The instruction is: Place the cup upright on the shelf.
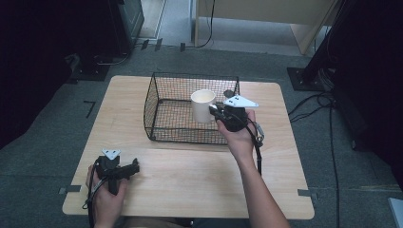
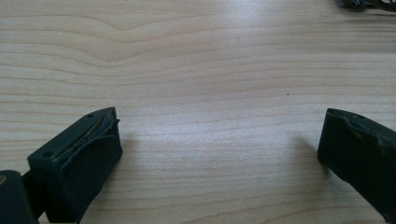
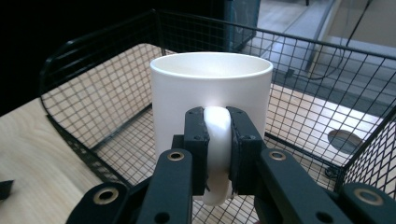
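Observation:
A white mug [image 1: 203, 105] hangs upright over the black wire basket [image 1: 164, 85] at the middle of the table. My right gripper [image 1: 215, 110] is shut on the mug's handle [image 3: 217, 154], both jaws pressed against its sides in the right gripper view, with the mug body [image 3: 211, 98] just beyond them. My left gripper [image 1: 134, 168] rests low over the table's near left part, held in a hand. Its jaws stand wide apart in the left gripper view, with bare wood [image 2: 210, 116] between them and nothing held.
The wooden table [image 1: 190, 175] has bare room in front of the basket and to its left. Cables [image 1: 309, 107] trail on the grey floor at the right. Dark stands [image 1: 304, 76] flank the table's far corners.

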Motion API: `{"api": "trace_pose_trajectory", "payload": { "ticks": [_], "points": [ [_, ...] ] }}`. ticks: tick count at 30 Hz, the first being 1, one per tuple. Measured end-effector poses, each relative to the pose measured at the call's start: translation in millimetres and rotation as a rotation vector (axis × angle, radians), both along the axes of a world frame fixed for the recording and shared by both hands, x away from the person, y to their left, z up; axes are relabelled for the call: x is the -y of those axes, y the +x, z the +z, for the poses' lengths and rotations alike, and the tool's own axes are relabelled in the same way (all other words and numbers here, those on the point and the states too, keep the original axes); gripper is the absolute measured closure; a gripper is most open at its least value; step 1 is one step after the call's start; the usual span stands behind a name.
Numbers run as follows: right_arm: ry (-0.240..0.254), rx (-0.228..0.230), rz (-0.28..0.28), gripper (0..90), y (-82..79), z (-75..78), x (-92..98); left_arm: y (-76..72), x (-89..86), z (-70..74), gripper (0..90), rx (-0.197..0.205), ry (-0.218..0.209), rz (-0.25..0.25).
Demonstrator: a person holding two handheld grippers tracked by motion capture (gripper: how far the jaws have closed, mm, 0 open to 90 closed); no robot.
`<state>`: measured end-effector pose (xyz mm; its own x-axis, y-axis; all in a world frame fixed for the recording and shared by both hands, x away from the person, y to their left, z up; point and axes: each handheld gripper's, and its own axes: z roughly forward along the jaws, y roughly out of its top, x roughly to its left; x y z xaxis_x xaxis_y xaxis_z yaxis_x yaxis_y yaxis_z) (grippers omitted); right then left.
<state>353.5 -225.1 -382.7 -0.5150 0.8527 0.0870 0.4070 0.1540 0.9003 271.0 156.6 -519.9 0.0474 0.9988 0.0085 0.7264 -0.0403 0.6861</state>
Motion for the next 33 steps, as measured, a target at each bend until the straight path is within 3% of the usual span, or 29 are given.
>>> {"api": "trace_pose_trajectory", "payload": {
  "ticks": [7, 16, 26, 33],
  "points": [
    [-0.015, -0.045, -0.035, 80.6, 19.8, -16.7, -4.7, 0.0, -0.1, 0.1, 0.0, -0.001, 0.001, -0.001],
    [-0.047, -0.102, -0.051, 80.5, 32.8, -34.5, -15.7, 0.0, -0.1, 0.1, 0.0, -0.001, 0.001, -0.001],
    [-0.067, -0.177, -0.056, 80.5, 45.3, -45.5, -23.8, 0.0, 0.0, 0.0, 0.0, 0.000, 0.000, 0.000],
    [-0.073, -0.188, -0.065, 80.4, 49.5, -47.9, -26.3, 0.0, 0.1, 0.0, 0.0, 0.000, 0.001, -0.006]
  ]
}}
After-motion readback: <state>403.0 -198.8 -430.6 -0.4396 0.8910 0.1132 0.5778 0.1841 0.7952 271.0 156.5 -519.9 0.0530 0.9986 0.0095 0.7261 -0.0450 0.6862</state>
